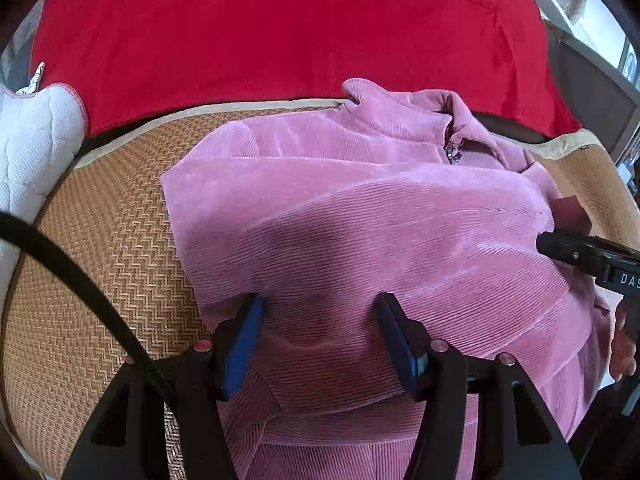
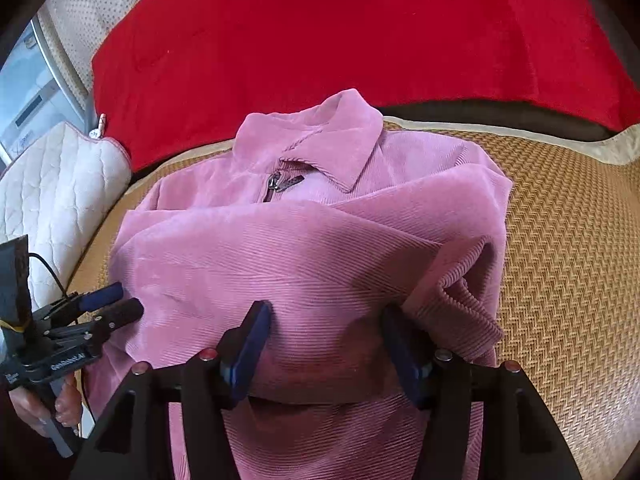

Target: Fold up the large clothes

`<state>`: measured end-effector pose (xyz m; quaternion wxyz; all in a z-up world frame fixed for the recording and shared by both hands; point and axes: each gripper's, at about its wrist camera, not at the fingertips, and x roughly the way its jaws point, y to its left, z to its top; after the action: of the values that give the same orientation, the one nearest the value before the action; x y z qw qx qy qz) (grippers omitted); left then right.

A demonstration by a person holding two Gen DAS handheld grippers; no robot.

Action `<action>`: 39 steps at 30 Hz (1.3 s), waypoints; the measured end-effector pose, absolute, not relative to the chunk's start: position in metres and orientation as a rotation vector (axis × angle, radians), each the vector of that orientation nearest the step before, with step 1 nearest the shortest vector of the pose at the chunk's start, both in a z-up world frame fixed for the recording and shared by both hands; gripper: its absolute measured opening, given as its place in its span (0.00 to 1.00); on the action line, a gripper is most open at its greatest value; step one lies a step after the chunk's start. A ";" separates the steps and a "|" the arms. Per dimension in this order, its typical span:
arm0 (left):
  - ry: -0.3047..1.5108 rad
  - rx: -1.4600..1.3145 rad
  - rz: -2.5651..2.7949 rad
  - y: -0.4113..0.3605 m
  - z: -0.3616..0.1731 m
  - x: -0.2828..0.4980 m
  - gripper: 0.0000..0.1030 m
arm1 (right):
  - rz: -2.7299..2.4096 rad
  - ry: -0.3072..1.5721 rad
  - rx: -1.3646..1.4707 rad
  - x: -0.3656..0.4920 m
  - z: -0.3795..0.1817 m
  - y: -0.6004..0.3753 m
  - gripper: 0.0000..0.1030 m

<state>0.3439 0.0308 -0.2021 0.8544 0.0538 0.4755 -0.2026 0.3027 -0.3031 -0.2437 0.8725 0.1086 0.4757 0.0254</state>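
Left hand-held gripper (image 1: 320,312) jaws apart, angled downward; right hand-held gripper (image 2: 324,320) likewise, jaws apart.

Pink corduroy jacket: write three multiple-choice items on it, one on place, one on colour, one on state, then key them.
1. The pink corduroy jacket lies on:
A. a woven straw mat
B. a tiled floor
C. a glass table

2. The blanket beyond the jacket's collar is:
A. green
B. red
C. black

3. The jacket's zipper is:
A. open to the hem
B. closed up to the collar
C. torn off

Key:
1 A, the woven straw mat shows around the jacket on both sides.
2 B, the red blanket fills the top of both views.
3 B, the zipper pull sits just under the collar.
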 end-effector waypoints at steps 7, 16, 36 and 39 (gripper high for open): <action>0.931 -0.011 -0.434 0.067 -0.180 0.333 0.59 | 0.091 0.864 0.296 0.258 -0.213 -0.313 0.61; 1.028 0.108 -0.402 0.057 -0.200 0.336 0.60 | 0.064 0.961 0.257 0.239 -0.233 -0.301 0.62; 0.956 -0.046 -0.446 0.129 -0.180 0.268 0.70 | 0.186 0.964 0.271 0.159 -0.209 -0.302 0.66; 0.985 -0.118 -0.455 0.143 -0.192 0.229 0.74 | 0.239 1.041 0.241 0.135 -0.216 -0.313 0.67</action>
<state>0.2291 0.1435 -0.1916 0.8548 -0.0563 0.4682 -0.2166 0.1349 -0.3127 -0.2156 0.8539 0.1146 0.4948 0.1135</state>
